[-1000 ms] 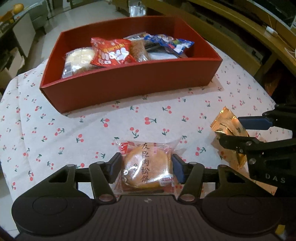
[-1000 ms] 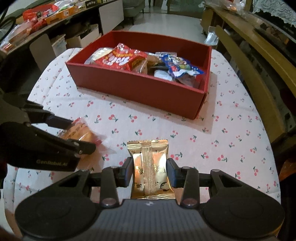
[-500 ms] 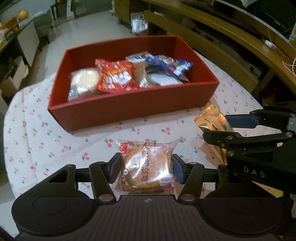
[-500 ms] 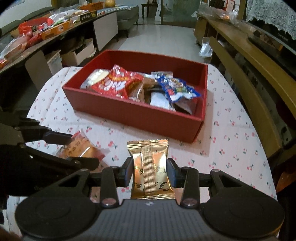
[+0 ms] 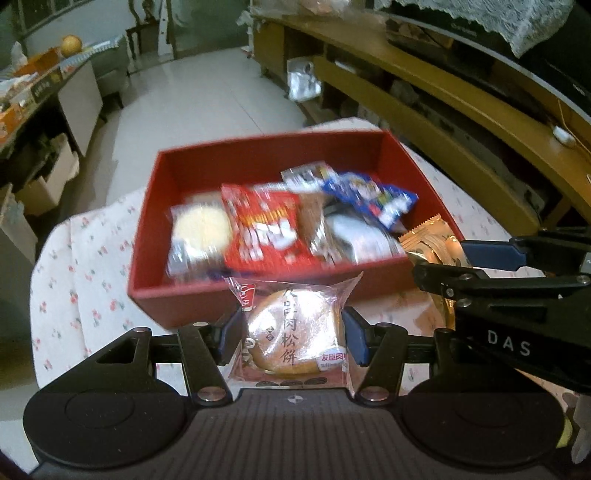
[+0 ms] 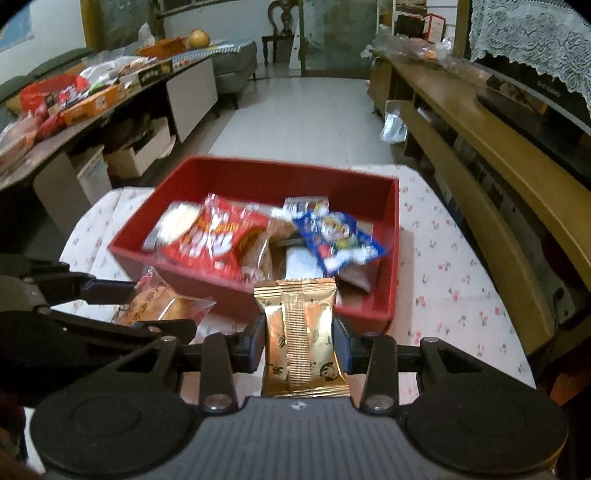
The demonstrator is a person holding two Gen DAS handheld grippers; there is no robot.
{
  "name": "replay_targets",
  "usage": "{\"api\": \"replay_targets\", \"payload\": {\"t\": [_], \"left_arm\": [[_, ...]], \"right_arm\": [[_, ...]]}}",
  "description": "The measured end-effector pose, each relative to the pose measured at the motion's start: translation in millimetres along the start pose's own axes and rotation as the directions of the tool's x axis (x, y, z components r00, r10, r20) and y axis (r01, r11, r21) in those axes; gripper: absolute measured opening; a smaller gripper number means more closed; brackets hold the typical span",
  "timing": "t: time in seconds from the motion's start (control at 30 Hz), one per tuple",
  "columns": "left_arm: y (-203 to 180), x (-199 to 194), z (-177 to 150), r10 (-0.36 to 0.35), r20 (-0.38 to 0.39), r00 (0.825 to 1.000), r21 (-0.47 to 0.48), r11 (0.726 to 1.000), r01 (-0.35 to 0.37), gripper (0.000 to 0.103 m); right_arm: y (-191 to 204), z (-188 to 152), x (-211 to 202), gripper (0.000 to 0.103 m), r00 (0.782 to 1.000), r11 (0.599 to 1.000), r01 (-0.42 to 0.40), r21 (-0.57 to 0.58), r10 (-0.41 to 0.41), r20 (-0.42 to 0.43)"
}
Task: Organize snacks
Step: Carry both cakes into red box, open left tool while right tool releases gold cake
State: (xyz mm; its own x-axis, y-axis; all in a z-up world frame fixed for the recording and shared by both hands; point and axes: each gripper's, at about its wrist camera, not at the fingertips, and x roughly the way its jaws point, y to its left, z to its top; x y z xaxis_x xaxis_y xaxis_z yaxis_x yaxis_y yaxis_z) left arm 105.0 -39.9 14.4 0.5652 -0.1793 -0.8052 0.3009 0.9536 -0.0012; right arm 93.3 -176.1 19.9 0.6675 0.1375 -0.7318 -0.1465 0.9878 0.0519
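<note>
Colours and patterns in your two views

You see a red box (image 5: pixel 229 302), a white tablecloth (image 6: pixel 454 280) printed with small red cherries, a shiny gold packet (image 6: pixel 301 332) with dark markings, a clear wrapper over a golden-brown pastry (image 5: pixel 291 332) with dark characters, a red-and-white bag (image 5: pixel 264 229), and a blue, multicoloured packet (image 6: pixel 338 236).

Pale tiled floor (image 6: pixel 314 118) runs away down the middle. On the right, a long wooden cabinet (image 6: pixel 491 147) with a lace cloth (image 6: pixel 532 48) draped at its far end. On the left, a cluttered sideboard (image 6: pixel 110 99), cardboard boxes (image 6: pixel 136 155) beneath it. A dark chair (image 6: pixel 282 33) stands far back.
</note>
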Motion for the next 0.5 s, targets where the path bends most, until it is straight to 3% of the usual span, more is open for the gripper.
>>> {"api": "replay_targets", "payload": {"t": [0.5], "left_arm": [[11.0,21.6,48.1,0.037,0.05,0.998,-0.033,0.999,-0.036,0.063]], "right_arm": [[-16.7,46.7,29.3,0.05,0.999,0.998,0.002,0.062,-0.005,0.05]]}}
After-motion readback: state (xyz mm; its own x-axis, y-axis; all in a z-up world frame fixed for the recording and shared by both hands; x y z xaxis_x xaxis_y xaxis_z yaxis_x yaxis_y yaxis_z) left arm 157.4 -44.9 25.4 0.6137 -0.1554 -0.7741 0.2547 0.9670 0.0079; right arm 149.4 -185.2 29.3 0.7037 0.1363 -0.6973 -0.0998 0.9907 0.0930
